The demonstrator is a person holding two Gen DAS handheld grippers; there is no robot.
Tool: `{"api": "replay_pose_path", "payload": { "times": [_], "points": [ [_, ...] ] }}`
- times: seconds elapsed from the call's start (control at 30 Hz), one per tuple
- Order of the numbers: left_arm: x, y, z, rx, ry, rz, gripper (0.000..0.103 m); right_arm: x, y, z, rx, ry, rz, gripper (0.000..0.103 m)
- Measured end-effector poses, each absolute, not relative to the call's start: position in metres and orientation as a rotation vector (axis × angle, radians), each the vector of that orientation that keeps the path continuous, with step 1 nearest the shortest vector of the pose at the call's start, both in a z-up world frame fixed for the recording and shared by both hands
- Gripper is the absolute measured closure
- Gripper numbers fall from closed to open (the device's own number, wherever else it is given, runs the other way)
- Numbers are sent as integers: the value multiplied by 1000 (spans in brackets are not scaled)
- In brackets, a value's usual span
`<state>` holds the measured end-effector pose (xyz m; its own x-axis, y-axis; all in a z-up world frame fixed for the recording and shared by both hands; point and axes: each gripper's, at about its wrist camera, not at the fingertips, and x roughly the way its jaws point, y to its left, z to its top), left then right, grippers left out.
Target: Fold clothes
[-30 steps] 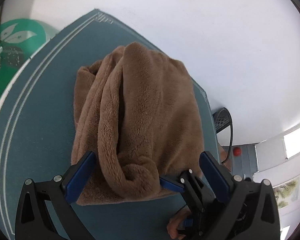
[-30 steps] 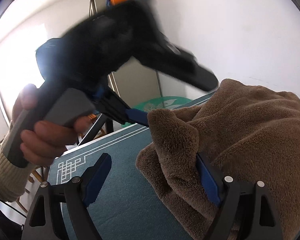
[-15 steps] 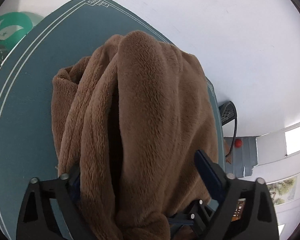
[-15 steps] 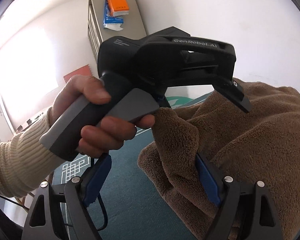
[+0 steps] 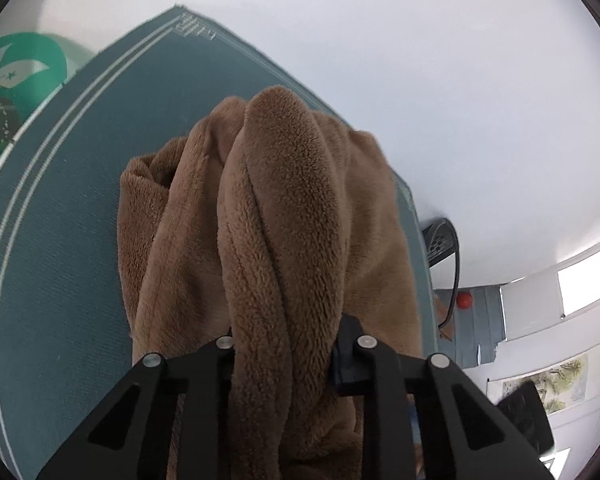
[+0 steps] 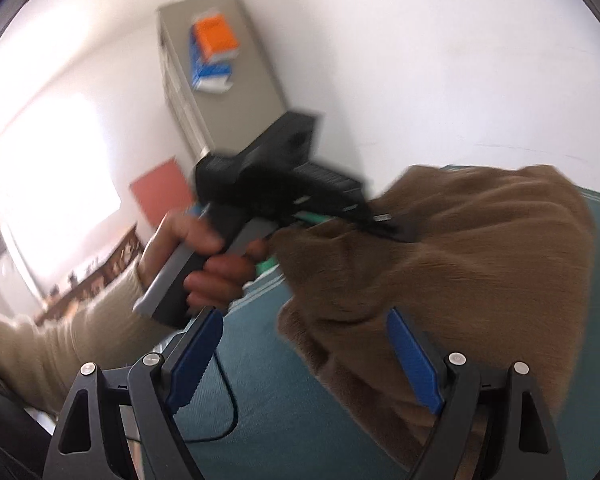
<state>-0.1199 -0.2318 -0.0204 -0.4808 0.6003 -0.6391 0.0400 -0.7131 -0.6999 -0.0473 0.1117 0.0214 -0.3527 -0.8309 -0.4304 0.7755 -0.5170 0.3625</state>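
Left wrist view shows the left gripper [image 5: 283, 344], whose jaws have just been closing, pinching a thick ridge of the one brown fleece garment [image 5: 275, 220], bunched and unfolded on the teal counter [image 5: 59, 220] ahead. The right gripper [image 6: 304, 354] stands wide, fleece beside its right finger. Folding has likely barely begun.

I count one brown fleece garment [image 5: 291, 240], bunched up, on one teal mat [image 5: 59, 240]. Two grippers: the left gripper [image 5: 283, 344] and the right gripper [image 6: 300, 356]. One hand [image 6: 203, 256] with one cream sleeve [image 6: 59, 332] showing in the right wrist view. One grey cabinet [image 6: 219, 92] with one stack of boxes on it; their count is too blurred to tell. One red ball [image 5: 464, 300]. One green patterned thing [image 5: 15, 80] beside the mat. One window [image 5: 586, 280].
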Motion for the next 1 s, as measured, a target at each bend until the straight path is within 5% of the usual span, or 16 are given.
{"api": "replay_pose_path", "payload": {
  "times": [0.17, 0.33, 0.77, 1.0],
  "points": [
    [-83, -254, -1, -1266, -970, 2345, 77, -58, 149, 25, 681, -159, -2115, 17],
    [-84, -261, -40, -1355, -1032, 2352, 76, -69, 155, 43, 655, -147, -2196, 17],
    [-122, -253, -69, -1299, -1013, 2321, 25, -69, 120, 10, 809, 267, -2415, 17],
    [-128, -280, -78, -1314, -1061, 2270, 21, -89, 123, 1, 876, 284, -2422, 11]
  ]
}}
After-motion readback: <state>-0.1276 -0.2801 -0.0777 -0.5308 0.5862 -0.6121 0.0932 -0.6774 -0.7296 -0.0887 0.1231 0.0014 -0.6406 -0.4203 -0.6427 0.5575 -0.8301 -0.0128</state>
